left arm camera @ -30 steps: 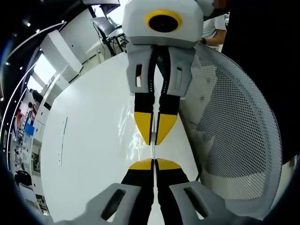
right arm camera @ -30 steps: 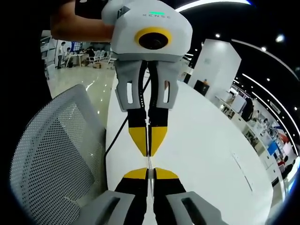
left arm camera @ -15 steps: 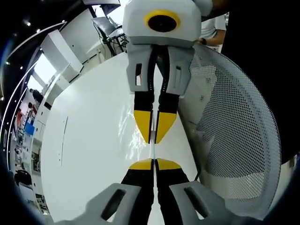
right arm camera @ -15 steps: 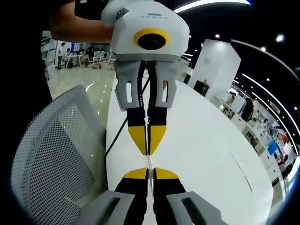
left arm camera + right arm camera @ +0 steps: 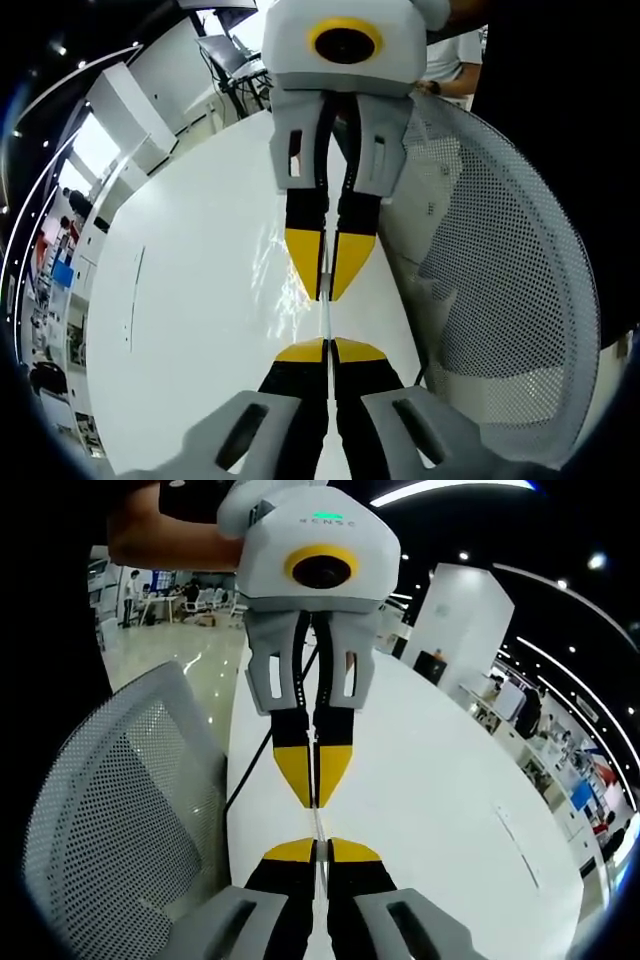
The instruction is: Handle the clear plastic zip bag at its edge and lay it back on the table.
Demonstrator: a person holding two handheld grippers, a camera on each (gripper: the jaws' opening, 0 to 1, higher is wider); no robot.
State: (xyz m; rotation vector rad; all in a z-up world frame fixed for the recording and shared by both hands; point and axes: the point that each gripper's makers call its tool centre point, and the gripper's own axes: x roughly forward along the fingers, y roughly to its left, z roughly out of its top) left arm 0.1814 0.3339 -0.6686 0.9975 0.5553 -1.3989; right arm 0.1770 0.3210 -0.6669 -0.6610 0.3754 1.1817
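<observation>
Faintly, "HENSE"-ish lettering, left gripper [image 5: 315,780].

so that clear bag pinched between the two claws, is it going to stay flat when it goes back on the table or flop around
Probably flop. The bag shows as little more than a thin edge stretched between the left claw and the right claw, so it looks like limp, very light film. It seems taut only because both claws are shut on it. Released over the smooth white table, it may sag, crumple or slide.
</observation>
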